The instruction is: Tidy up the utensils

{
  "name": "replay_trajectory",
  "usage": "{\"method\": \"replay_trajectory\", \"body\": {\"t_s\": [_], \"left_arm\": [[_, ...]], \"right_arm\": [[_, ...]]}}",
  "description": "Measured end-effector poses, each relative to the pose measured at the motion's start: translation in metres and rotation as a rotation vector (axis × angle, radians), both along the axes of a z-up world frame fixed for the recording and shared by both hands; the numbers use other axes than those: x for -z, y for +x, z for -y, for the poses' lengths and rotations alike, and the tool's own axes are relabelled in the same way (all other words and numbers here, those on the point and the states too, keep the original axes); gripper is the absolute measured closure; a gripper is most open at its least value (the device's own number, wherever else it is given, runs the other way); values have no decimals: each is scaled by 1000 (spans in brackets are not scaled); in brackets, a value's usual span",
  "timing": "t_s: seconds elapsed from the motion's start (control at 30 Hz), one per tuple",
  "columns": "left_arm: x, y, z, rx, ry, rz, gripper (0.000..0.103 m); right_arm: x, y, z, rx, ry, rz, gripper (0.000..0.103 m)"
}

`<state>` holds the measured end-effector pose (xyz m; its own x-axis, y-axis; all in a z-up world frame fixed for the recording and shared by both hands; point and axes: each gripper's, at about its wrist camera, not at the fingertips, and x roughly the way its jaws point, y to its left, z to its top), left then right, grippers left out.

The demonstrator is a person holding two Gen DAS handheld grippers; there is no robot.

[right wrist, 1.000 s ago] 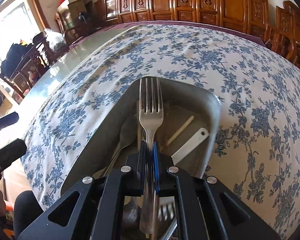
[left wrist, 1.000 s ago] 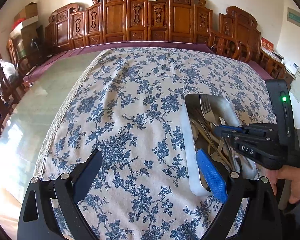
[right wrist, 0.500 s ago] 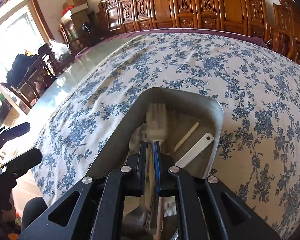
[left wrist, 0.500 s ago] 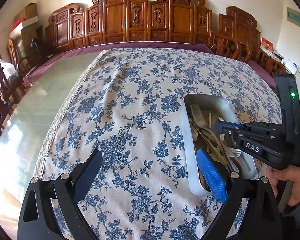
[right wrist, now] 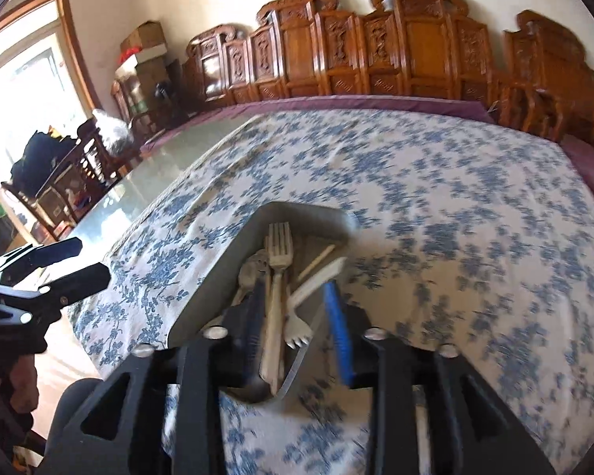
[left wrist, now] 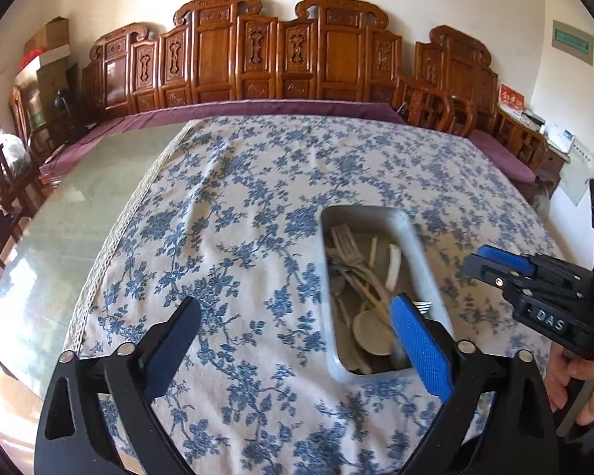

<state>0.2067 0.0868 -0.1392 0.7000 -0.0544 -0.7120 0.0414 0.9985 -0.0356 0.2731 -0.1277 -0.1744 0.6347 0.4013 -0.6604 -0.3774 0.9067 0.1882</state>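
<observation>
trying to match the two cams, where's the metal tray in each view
Left wrist: the tray lies right of centre on the floral cloth, partly behind the left gripper's blue pad.
Right wrist: the tray sits low at centre, its near end behind the right gripper, whose jaws are opening with nothing gripped.
Shared landmark: the carved wooden chairs along the back wall.

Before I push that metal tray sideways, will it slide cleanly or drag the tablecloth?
The metal tray looks rigid, so it should move as one piece. It sits on loose floral tablecloth that already shows wrinkles, so the cloth will probably bunch. The utensils lie loose inside and will likely shift and rattle.
</observation>
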Motion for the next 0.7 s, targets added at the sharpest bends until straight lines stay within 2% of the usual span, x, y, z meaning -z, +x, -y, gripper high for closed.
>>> {"method": "replay_trajectory", "body": {"t_s": [0.03,0.13,0.23,0.47,0.7], "left_arm": [[-3,-3,2,1,-1,6,8],[-14,-13,9,-1,-4,16,8],[-22,-23,16,-5,5,18,8],[-43,-50,36,-7,20,41,8],[-81,-79,62,12,58,124,8]], "right_arm": [[-6,-9,8,21,-11,23,32],[-19,-27,22,56,-25,57,10],[-31,-46,34,80,-49,85,2],[-62,-88,57,146,-65,140,2],[-103,-121,68,186,-68,221,2]]}}
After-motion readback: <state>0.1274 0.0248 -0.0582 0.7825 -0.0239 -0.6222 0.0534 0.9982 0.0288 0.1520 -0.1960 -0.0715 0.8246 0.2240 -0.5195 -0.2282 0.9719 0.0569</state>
